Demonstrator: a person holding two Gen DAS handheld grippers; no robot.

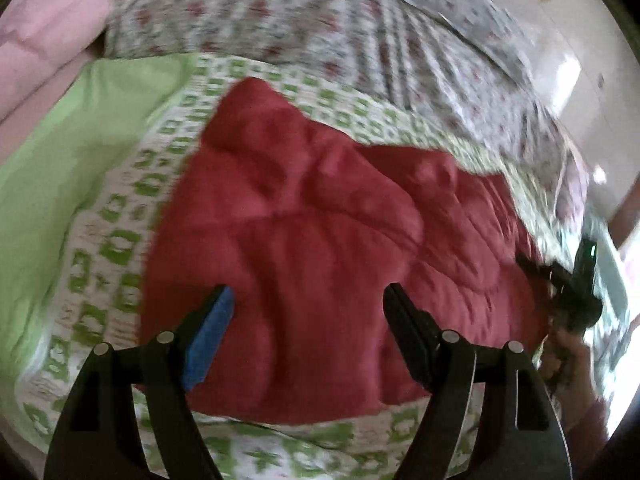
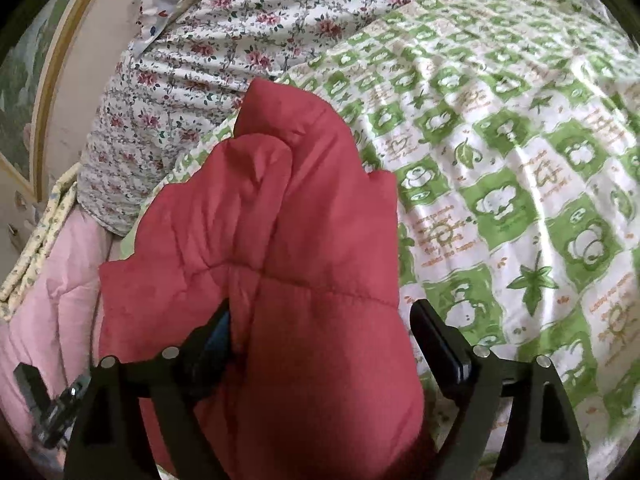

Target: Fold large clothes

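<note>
A red quilted jacket (image 1: 320,248) lies bunched on a green-and-white patterned bedspread (image 1: 120,248). My left gripper (image 1: 308,300) is open, hovering just above the jacket's near part, with nothing between its fingers. In the right wrist view the same jacket (image 2: 280,240) fills the middle. My right gripper (image 2: 324,320) is open around a thick fold of it: the left finger presses into the fabric, the right finger stands clear beside it. The right gripper and the hand holding it (image 1: 572,292) also show at the left wrist view's right edge, blurred.
A floral pillow or quilt (image 2: 200,60) lies behind the jacket. A pink blanket (image 2: 48,280) lies at the bed's left side, also in the left wrist view (image 1: 52,28). A plain green sheet (image 1: 80,152) lies left. A framed picture (image 2: 36,100) hangs on the wall.
</note>
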